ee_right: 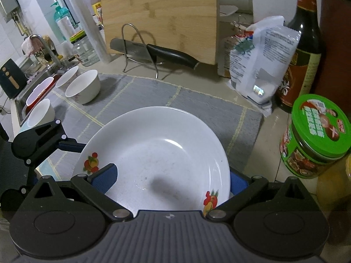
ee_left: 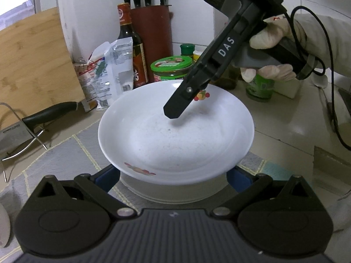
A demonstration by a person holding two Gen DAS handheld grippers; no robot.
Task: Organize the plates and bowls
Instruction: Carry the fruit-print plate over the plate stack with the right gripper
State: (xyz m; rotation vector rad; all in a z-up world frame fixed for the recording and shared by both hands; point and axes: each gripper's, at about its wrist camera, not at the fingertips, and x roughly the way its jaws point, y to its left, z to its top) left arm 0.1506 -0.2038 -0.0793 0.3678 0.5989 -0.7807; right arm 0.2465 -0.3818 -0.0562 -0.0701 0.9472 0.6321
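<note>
A white plate (ee_left: pixel 175 135) with fruit prints lies slightly tilted on a stack of plates (ee_left: pixel 171 194) on the grey mat. My left gripper (ee_left: pixel 173 175) is open, its blue pads (ee_left: pixel 107 178) on either side of the stack under the top plate's near rim. My right gripper (ee_left: pixel 175 109) reaches in from the far right, one finger over the plate's far rim. In the right wrist view the right gripper (ee_right: pixel 171 175) is open and straddles the plate (ee_right: pixel 158 153): the left pad (ee_right: pixel 104 178) lies over the inside, the right pad behind the rim. The left gripper (ee_right: pixel 72 146) touches the plate's far-left edge. White bowls (ee_right: pixel 84 86) stand at the mat's far-left corner.
A knife (ee_right: pixel 171 54) rests on a wire rack in front of a wooden cutting board (ee_right: pixel 160 15). A plastic bag (ee_right: pixel 261 65), a dark sauce bottle (ee_right: pixel 305 50) and a green-lidded jar (ee_right: pixel 316 135) crowd the right. A knife block (ee_left: pixel 151 35) stands behind. The sink (ee_right: pixel 33 81) lies far left.
</note>
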